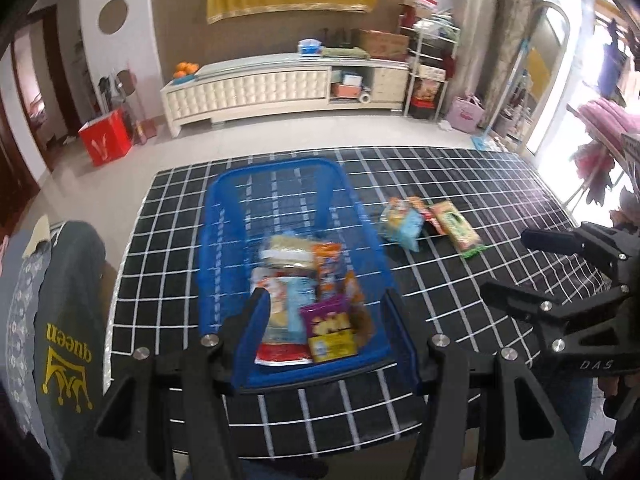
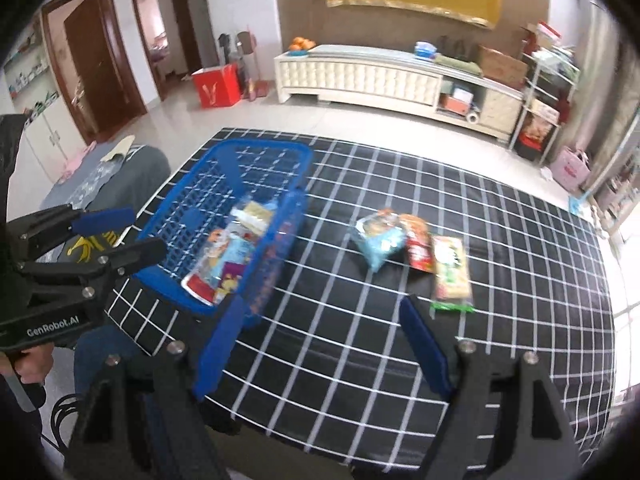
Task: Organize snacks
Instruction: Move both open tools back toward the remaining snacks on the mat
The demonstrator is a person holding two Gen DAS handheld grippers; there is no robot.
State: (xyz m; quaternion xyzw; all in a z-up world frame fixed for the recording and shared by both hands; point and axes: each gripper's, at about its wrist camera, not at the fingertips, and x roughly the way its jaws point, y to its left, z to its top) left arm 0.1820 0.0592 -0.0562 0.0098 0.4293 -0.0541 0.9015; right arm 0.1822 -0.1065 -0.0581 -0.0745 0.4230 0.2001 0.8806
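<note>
A blue mesh basket (image 1: 224, 216) (image 2: 188, 200) stands on the black grid-patterned table and holds several snack packets (image 1: 304, 304) (image 2: 228, 256). Three more packets lie on the table to its right: a light blue one (image 2: 380, 240) (image 1: 402, 224), a red one (image 2: 418, 248) and a green-edged one (image 2: 452, 276) (image 1: 460, 230). My left gripper (image 1: 324, 312) is open and empty, its jaws wide over the near end of the basket. My right gripper (image 2: 324, 320) is open and empty above the table, between the basket and the loose packets. It also shows in the left wrist view (image 1: 516, 264).
The table (image 2: 360, 360) has a near edge just below both grippers. A chair with dark clothing (image 1: 68, 300) stands to the left of the table. A white cabinet (image 1: 280, 84), a red box (image 1: 106, 136) and shelves stand on the floor beyond.
</note>
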